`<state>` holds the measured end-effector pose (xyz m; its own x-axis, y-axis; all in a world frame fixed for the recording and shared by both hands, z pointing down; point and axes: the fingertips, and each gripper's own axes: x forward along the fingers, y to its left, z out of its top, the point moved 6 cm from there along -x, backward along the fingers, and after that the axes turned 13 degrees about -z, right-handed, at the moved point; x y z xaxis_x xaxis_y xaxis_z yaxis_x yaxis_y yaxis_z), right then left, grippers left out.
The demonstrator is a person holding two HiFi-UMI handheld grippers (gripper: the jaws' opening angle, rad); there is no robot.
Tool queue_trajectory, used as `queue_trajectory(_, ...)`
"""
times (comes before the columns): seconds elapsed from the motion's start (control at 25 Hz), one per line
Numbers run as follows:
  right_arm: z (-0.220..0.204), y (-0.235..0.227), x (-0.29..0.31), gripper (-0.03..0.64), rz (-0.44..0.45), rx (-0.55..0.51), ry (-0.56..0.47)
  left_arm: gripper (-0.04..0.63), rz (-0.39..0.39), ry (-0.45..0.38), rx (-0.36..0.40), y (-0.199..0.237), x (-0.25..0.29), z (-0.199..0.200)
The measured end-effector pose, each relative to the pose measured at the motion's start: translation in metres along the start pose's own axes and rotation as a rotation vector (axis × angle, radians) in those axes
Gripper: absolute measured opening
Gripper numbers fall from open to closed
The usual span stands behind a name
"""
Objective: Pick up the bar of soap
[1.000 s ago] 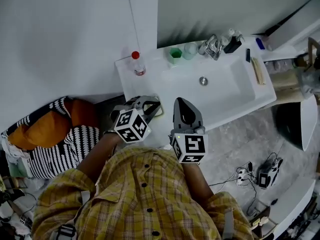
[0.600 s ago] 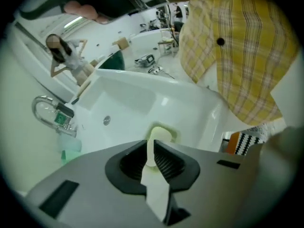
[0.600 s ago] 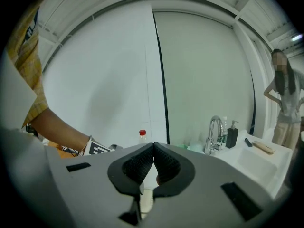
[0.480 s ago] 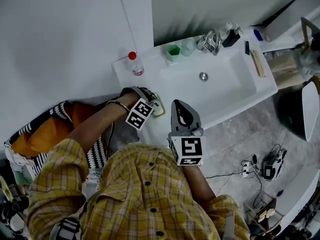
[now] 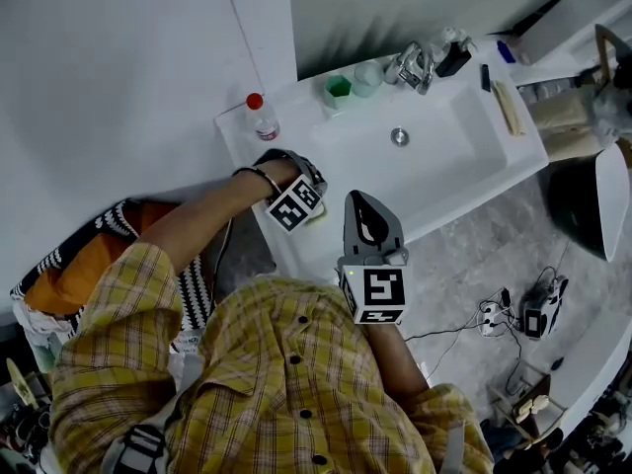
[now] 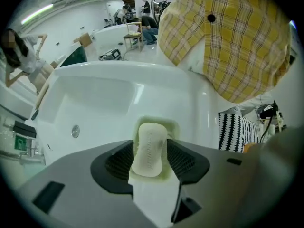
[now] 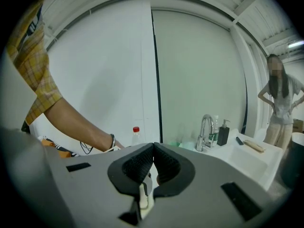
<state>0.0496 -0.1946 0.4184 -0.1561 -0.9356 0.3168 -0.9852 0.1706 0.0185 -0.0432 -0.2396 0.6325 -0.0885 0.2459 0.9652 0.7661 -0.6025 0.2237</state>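
In the head view the left gripper (image 5: 296,203) points down on the white ceramic washbasin (image 5: 444,181), at 8 o'clock from its round metal drain (image 5: 399,136). In the left gripper view its jaws have just been opening and stand released around the cream oval bar of soap (image 6: 149,148) in a pale green soap dish (image 6: 167,126). The bar seems stiff, light and perhaps slippery, so the long sides at the middle are best to take. In the right gripper view the right gripper (image 7: 153,151) is clenched on nothing.
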Motion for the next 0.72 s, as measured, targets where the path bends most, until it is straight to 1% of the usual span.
queue_trajectory(0.08,-0.001,-0.001,-0.001,0.015,-0.005,-0.002,0.001,0.207,-0.048,0.011,0.007,-0.001,-0.002,0.0)
queue_trajectory(0.16,-0.002,-0.003,-0.002,0.015,-0.014,-0.001,0.004,0.207,-0.08,0.04,0.024,-0.002,0.003,-0.003)
queue_trajectory(0.28,-0.002,-0.004,-0.003,0.015,-0.024,0.002,0.005,0.209,-0.094,0.082,0.045,0.002,0.013,-0.008)
queue_trajectory(0.52,-0.005,-0.009,-0.004,0.015,-0.043,0.007,0.012,0.201,-0.135,0.09,0.069,0.007,0.025,-0.007)
queue_trajectory(0.72,-0.007,-0.012,-0.006,0.015,-0.046,0.011,0.014,0.196,-0.156,0.121,0.098,0.008,0.026,-0.005)
